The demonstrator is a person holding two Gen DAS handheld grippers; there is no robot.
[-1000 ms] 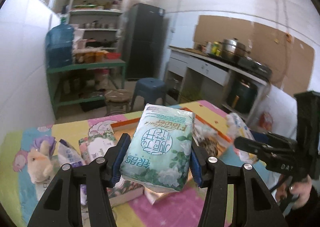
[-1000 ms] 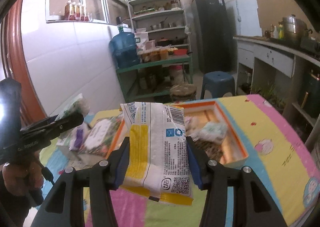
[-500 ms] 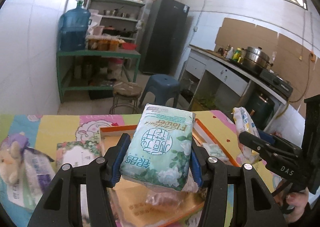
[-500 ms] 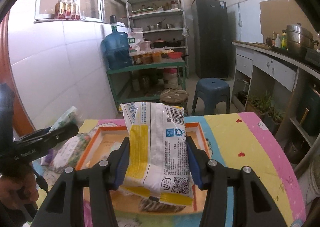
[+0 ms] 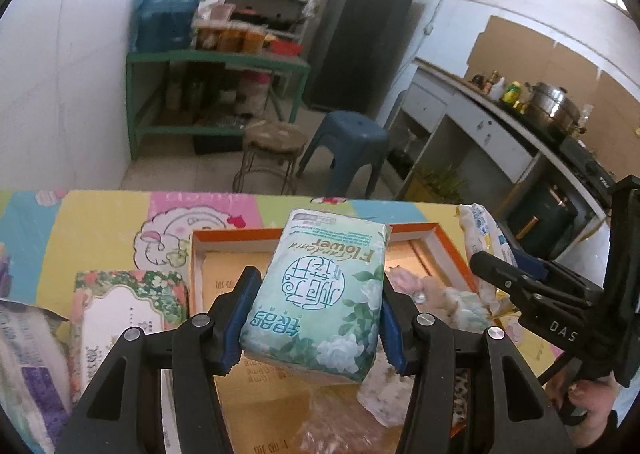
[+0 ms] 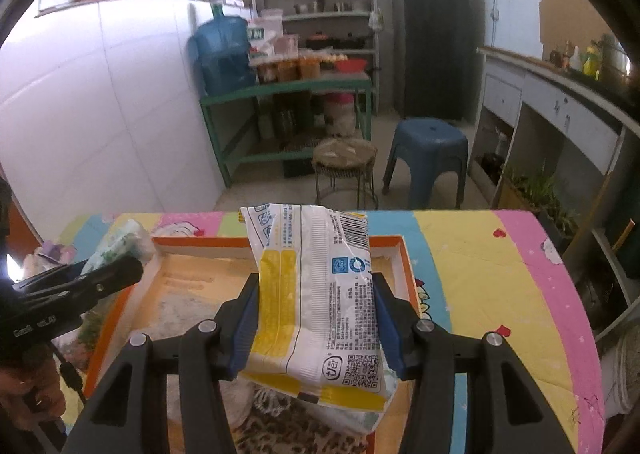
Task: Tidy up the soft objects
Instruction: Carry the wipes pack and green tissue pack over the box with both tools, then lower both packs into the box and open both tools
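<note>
My left gripper (image 5: 316, 318) is shut on a green tissue pack (image 5: 320, 294) printed with white flowers, held above the orange-rimmed box (image 5: 436, 232). My right gripper (image 6: 316, 322) is shut on a white and yellow packet (image 6: 316, 306), held above the same box (image 6: 384, 242). The right gripper with its packet also shows at the right of the left wrist view (image 5: 496, 266). The left gripper with the green pack shows at the left of the right wrist view (image 6: 120, 258). Soft items lie in the box's near part (image 5: 440, 294).
A floral pack (image 5: 120, 310) and a purple-printed pack (image 5: 28, 366) lie left of the box on the colourful tablecloth (image 6: 480, 254). Beyond the table's far edge stand a blue stool (image 6: 426, 161), a round stool (image 6: 344, 157) and green shelving (image 5: 216, 65).
Both grippers have moved forward with their packs and now hang over the orange-rimmed box. The plush toy at the left has left the view.
</note>
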